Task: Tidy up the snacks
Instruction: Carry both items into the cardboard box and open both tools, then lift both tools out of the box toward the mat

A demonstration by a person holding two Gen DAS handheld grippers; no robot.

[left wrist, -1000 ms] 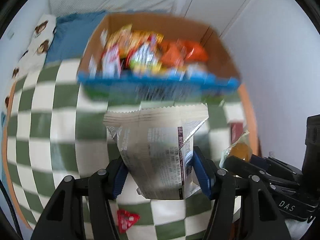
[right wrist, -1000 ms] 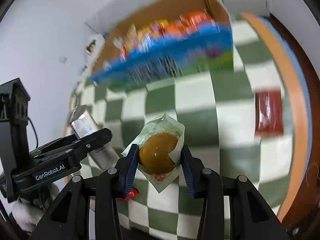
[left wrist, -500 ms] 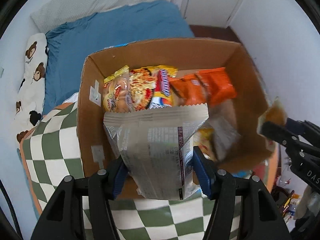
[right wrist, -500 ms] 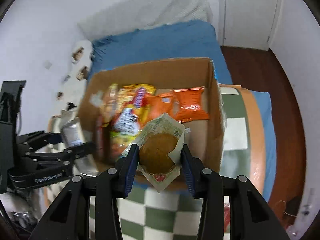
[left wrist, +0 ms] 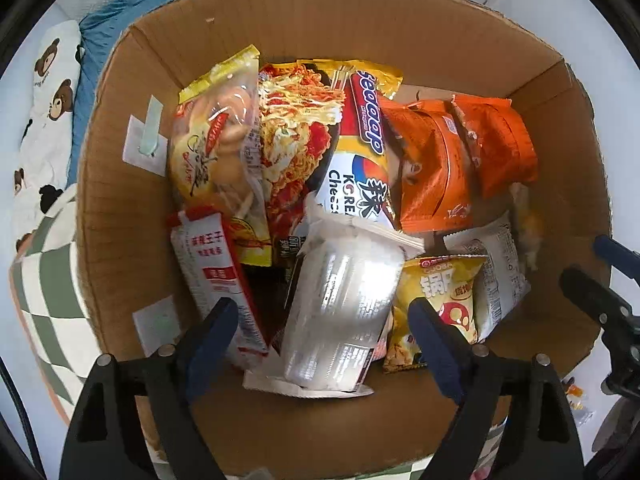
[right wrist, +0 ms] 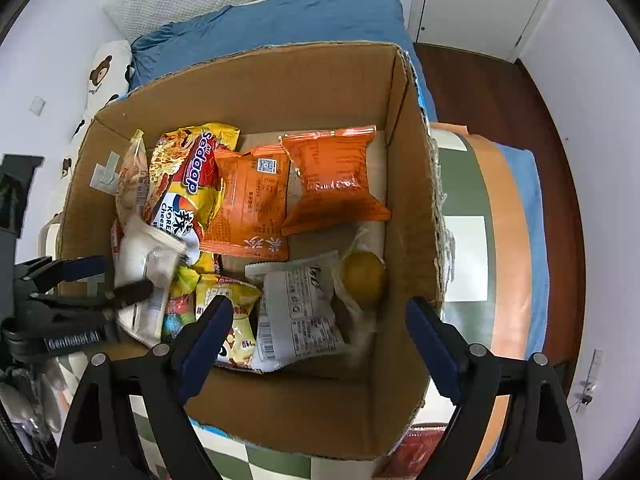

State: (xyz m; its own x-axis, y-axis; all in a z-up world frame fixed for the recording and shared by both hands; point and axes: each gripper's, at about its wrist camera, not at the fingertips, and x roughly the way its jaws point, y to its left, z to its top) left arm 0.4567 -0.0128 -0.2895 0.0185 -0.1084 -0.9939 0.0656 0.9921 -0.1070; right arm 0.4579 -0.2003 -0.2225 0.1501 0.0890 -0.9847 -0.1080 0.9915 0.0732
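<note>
Both tongs are over the open cardboard box [right wrist: 408,184], pointing down into it.

Left tongs [left wrist: 322,320]: jaws wide apart, gripping nothing. Between and below them a silver snack packet [left wrist: 344,304] lies blurred on top of the pile inside the box. It leans against a red-and-white packet [left wrist: 218,280] on one side and a yellow chip bag [left wrist: 436,304] on the other.

Right tongs [right wrist: 320,316]: jaws also spread wide, gripping nothing. Below them, a clear-wrapped round yellow pastry [right wrist: 362,278] sits on the box floor near the right wall, blurred, just beside a white printed packet [right wrist: 300,312].

Other contents: a yellow noodle pack [right wrist: 188,184] stands at the left of the pile; two orange packets [right wrist: 288,188] lie flat side by side toward the far wall. From the left camera the noodle pack [left wrist: 352,144] and the orange packets [left wrist: 460,160] fill the back half of the box [left wrist: 120,208].

The box rests on a green-and-white checked cloth [right wrist: 464,256]. A blue bedspread [right wrist: 280,20] lies beyond the box.
</note>
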